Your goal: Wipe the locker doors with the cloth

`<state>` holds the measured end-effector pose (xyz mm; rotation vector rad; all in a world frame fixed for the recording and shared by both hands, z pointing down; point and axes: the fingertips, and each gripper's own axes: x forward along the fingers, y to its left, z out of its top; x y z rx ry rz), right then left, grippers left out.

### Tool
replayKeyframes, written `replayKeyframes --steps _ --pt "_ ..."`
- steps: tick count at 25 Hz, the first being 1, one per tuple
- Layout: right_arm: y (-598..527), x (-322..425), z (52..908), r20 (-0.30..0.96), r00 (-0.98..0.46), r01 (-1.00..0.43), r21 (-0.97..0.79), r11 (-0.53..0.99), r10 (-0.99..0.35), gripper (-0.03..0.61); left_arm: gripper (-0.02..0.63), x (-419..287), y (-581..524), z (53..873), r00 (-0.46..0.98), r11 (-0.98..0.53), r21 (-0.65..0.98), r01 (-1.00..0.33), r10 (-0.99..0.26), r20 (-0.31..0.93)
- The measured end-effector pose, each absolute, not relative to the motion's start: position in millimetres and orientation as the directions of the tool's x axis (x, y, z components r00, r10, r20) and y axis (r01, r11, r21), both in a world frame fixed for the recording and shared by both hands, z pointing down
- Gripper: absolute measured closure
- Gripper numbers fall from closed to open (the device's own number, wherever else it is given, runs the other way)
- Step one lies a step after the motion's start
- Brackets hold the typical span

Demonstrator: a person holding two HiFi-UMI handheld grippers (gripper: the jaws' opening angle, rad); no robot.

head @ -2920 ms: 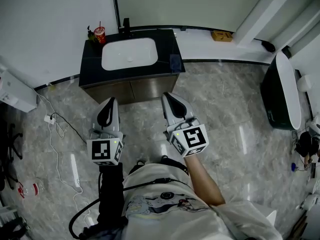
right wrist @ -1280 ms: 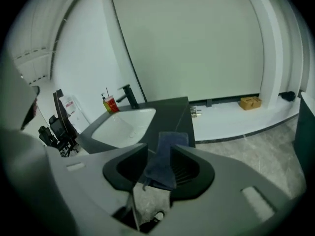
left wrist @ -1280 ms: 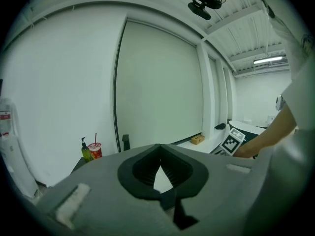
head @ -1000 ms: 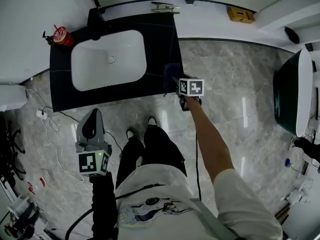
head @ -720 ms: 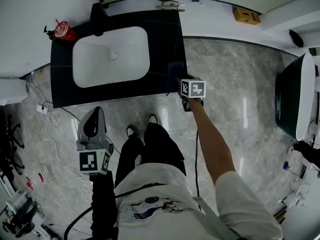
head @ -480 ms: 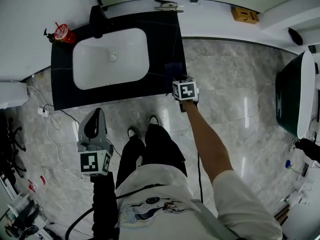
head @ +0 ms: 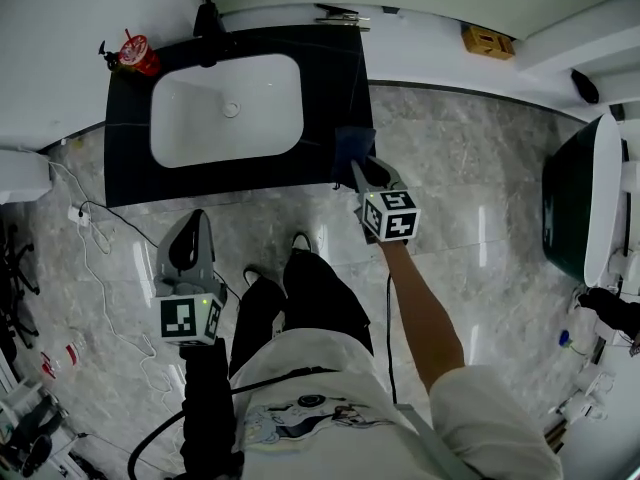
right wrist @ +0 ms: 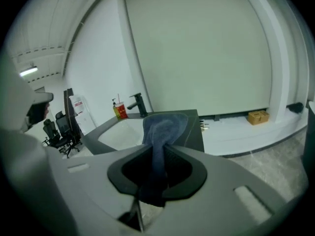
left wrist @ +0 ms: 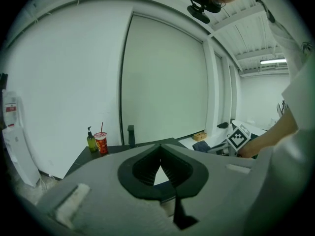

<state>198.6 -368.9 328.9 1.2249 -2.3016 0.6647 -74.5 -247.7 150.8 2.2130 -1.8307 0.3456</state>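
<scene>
A blue cloth hangs off the right front corner of the black countertop. My right gripper is at that corner, its jaws closing with the cloth pinched between them. In the right gripper view the cloth rises out of the right gripper and fans out above the counter. My left gripper hangs low over the floor to the left of the person's legs, jaws together and empty; the left gripper faces the sink wall. The doors under the counter are hidden from above.
A white sink basin fills the countertop, with a black faucet and a red cup behind it. A yellow box lies on the white ledge. Cables trail on the floor at left. A dark tub stands at right.
The right gripper reached the counter's right front corner, its jaws closed on the blue cloth, and it drew back toward the person. The left gripper stayed low at the left.
</scene>
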Motion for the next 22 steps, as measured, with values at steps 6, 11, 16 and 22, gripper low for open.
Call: replayKeyframes --steps 6,11,16,22 --pt "-313 162 270 0.492 -0.573 -0.779 -0.080 0.622 -0.655 0.514 0.612 -85 -217 154 0.221 -0.230 0.009 -0.973 -0.925 0.310" --pt "-273 142 245 0.415 -0.579 -0.779 -0.027 0.627 -0.702 0.514 0.612 -119 -175 173 0.204 -0.212 0.000 -0.977 -0.940 0.273" --pt "-235 133 251 0.378 -0.590 -0.741 0.097 0.664 -0.714 0.514 0.612 -168 -136 202 0.138 -0.145 -0.005 -0.989 -0.951 0.276" --pt "-220 144 319 0.405 -0.626 -0.561 0.360 0.745 -0.667 0.514 0.612 -191 -107 259 0.031 -0.040 -0.037 -0.999 -0.973 0.230"
